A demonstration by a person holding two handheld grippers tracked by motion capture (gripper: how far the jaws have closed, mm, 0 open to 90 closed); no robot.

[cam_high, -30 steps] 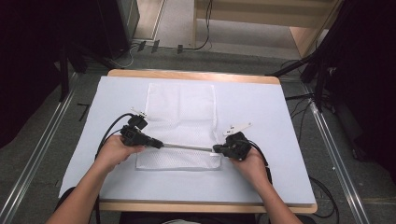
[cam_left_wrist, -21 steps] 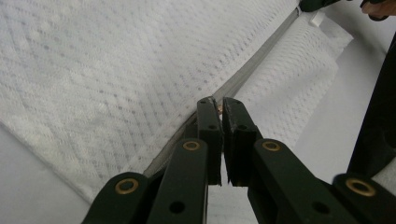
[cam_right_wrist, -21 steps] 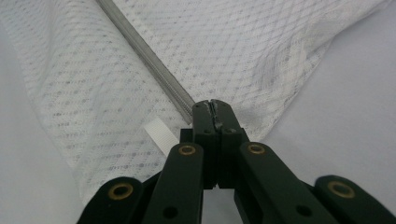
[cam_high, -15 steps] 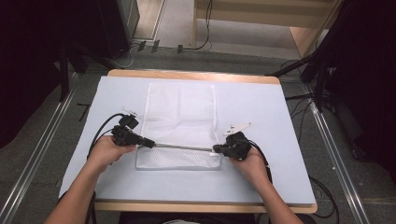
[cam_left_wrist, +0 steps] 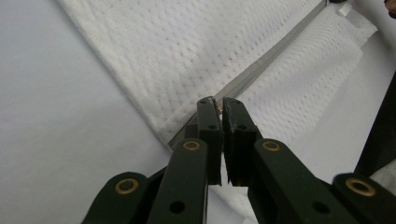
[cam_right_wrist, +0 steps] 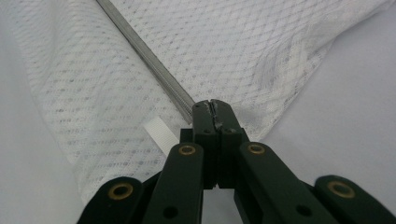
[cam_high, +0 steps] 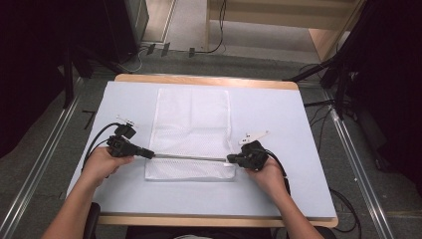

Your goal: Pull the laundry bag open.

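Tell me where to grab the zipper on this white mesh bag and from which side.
Grip the zipper at its ends, where it meets the mesh bag's side edges. Come in low from each side, as the left gripper and right gripper do, since it lies flat and thin.

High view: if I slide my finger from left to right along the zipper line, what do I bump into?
Person's left hand → left gripper → grey zipper across the white mesh bag → right gripper → person's right hand → bare blue table.
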